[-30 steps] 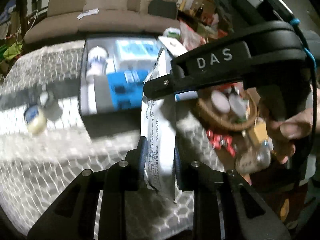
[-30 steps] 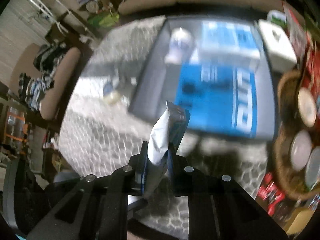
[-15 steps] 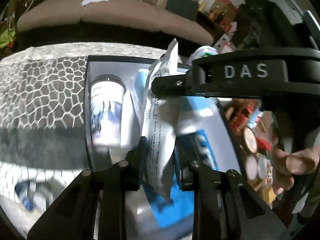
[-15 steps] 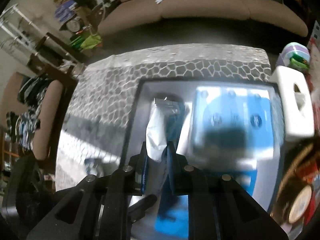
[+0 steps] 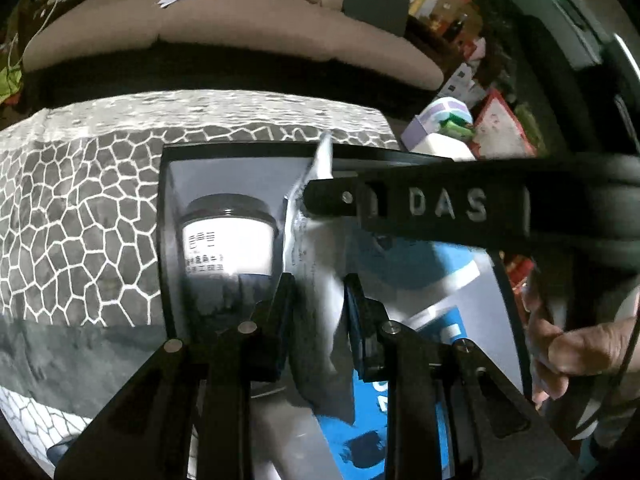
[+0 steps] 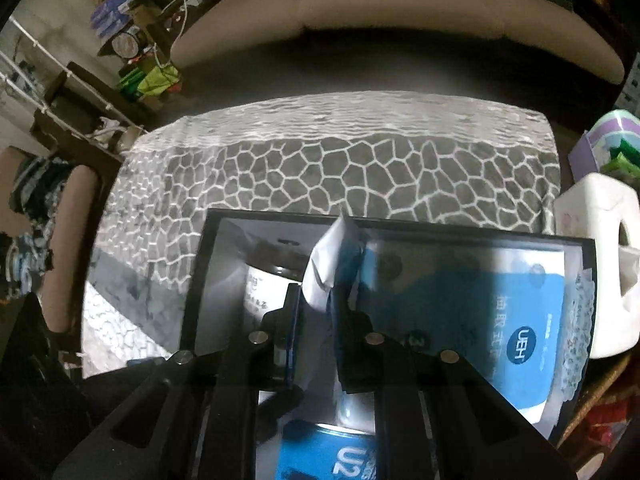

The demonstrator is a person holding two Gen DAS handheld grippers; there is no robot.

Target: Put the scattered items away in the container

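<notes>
A silvery white packet (image 5: 310, 240) with printed text hangs over the black-rimmed container (image 5: 168, 240). My left gripper (image 5: 316, 284) is shut on its lower part. From the right, the finger (image 5: 440, 208) of my right gripper, marked DAS, reaches across and pinches the packet's top edge. In the right wrist view my right gripper (image 6: 316, 296) is shut on the same packet (image 6: 324, 256), above the container (image 6: 440, 226). Inside lie a white cup (image 5: 228, 240) on its side and blue packs (image 6: 520, 320).
The container rests on a grey cloth with a white cell pattern (image 5: 80, 220). A beige sofa (image 5: 200, 28) stands behind. A white tissue holder (image 6: 596, 264) and snack clutter (image 5: 500, 120) crowd the right side. A person's hand (image 5: 580, 348) holds the right gripper.
Both grippers carried the packet from over the patterned cloth to above the container and sank toward it. The cup and blue packs now fill the views. Both grips held.
</notes>
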